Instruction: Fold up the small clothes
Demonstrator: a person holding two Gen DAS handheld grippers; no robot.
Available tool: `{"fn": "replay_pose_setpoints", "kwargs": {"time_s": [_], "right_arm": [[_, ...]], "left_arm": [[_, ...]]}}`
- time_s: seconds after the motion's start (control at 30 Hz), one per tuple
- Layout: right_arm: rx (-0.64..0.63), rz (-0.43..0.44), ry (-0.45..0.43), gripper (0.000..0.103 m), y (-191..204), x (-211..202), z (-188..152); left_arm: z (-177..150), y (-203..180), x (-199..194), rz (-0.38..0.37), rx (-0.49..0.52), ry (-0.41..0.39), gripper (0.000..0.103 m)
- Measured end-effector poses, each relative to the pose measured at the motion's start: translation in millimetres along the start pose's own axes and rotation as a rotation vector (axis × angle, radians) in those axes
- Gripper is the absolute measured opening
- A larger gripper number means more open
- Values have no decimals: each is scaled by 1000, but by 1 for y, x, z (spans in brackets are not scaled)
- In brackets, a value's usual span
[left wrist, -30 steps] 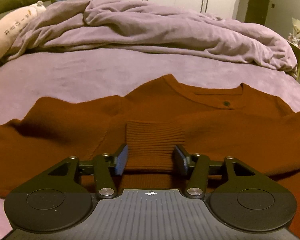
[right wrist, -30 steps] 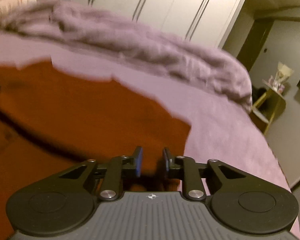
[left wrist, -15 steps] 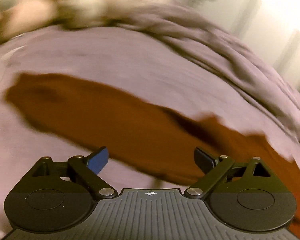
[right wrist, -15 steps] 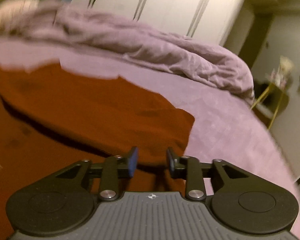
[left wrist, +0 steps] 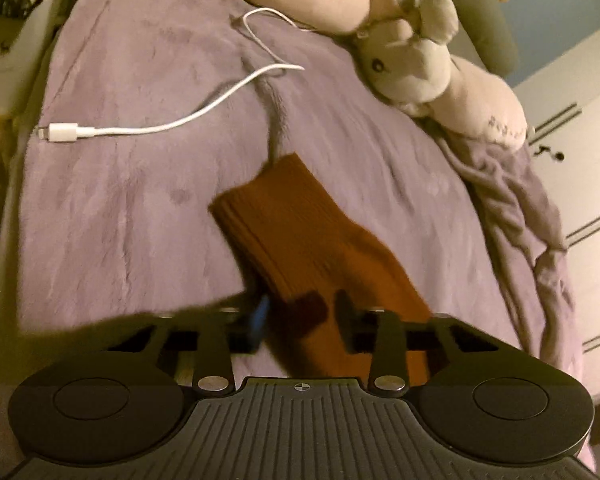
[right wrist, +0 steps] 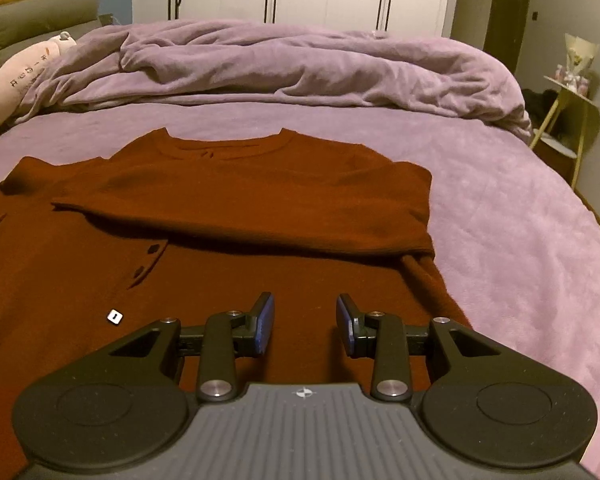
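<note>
Rust-brown sweater (right wrist: 228, 216): lying spread on the purple bed cover (right wrist: 520, 240), right sleeve folded across the chest, collar at the far side.

Sleeve (left wrist: 300, 236): lying stretched across the cover, ribbed cuff far.

Left gripper (left wrist: 302, 320): jaws having just been closing, now pinching the sleeve between the pads.

Right gripper (right wrist: 305, 322): hovering over the near hem, jaws standing apart, holding nothing.

White cable (left wrist: 148, 128): lying far left of the cuff.

Plush toy (left wrist: 432, 60): lying far right.

Crumpled blanket (right wrist: 292, 68): lying heaped at the far edge.
</note>
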State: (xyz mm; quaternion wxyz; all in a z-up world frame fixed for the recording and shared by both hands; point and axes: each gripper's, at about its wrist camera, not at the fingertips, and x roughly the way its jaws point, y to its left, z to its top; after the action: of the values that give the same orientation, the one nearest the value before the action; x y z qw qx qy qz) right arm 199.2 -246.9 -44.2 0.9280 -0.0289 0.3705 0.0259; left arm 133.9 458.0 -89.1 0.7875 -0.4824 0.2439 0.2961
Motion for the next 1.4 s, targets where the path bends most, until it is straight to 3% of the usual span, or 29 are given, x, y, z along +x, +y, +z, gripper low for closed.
{"fn": "replay_pose_setpoints", "kwargs": {"time_s": [0.03,0.1,0.27,0.43,0.53,0.6,0.67,0.7,0.73,0.8,0.93,1.03,1.17,1.27,1.4], "right_arm": [[4,2,3,33,2,0,1],[7,6,4,33,5,0,2],[-4,17,2,33,10,-2,3],[1,24,1,33,10,-2,2],[15,26,-1,33,9,-3,1],[23,30,2,33,8,-2,1],[30,37,6,33,8,-2,-1],[30,40,8,33,8,-2,-2],[28,41,10,33,7,-3,-2],[23,46,11,34,7,-3,-3],[9,81,21,34,10,1,3],[-19,144,9,34,26,8,15],[-112,287,-23,34,77,21,36],[-167,383,-23,34,125,36,54],[-175,530,11,34,185,66,77]], "left_arm": [[2,0,3,16,6,1,10],[2,-7,3,43,62,-11,9],[-16,-59,-27,91,419,-154,8],[-61,-131,-61,-104,699,-196,8],[-104,-169,-69,-233,824,-143,8],[-137,-186,-64,-249,897,-110,9],[-168,-198,-48,-211,966,-79,19],[-182,-201,-38,-185,992,-50,35],[-195,-202,-29,-168,1009,-18,51],[-208,-197,-17,-156,1030,54,66],[-206,-176,-20,-127,1011,67,61],[-179,-163,-35,-104,950,3,63],[-139,-144,-38,12,871,-74,67],[-116,-127,-27,32,797,-54,67],[-110,-115,-3,90,804,13,67]]}}
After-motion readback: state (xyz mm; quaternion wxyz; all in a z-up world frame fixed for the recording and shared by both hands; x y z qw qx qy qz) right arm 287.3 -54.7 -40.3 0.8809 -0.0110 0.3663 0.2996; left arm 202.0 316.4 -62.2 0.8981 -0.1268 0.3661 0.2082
